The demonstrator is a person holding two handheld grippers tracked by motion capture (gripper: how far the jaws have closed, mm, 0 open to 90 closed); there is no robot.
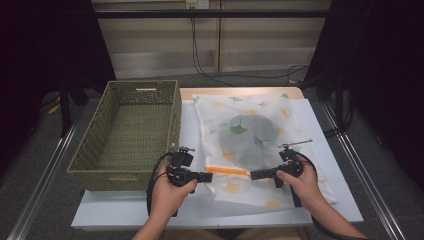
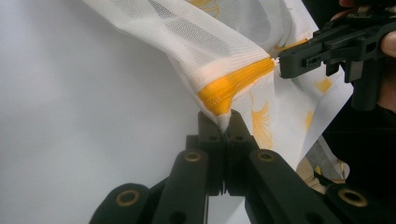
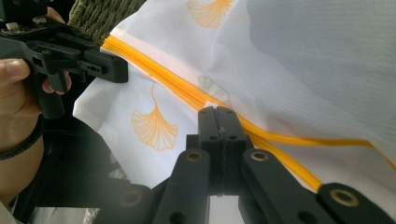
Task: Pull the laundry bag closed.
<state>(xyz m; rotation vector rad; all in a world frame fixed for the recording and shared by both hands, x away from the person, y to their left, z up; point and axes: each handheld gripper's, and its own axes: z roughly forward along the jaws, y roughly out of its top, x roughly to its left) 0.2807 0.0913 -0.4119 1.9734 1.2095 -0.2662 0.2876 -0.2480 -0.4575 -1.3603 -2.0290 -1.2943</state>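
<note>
- mesh laundry bag (image 1: 250,145) lay flat on the white table (image 1: 320,200), beside the wicker basket (image 1: 130,132).
- orange zipper (image 1: 227,170) ran between both grippers, likely held taut for zipping.
- left gripper (image 1: 209,176) was clamped on its end.
- right gripper (image 1: 254,175) was pinched shut on the zipper pull.

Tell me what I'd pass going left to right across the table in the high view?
Green woven basket → left tongs, pinched on the orange zipper strip → right tongs, pinched on the same strip. The strip belongs to a white mesh bag printed with leaves.
</note>
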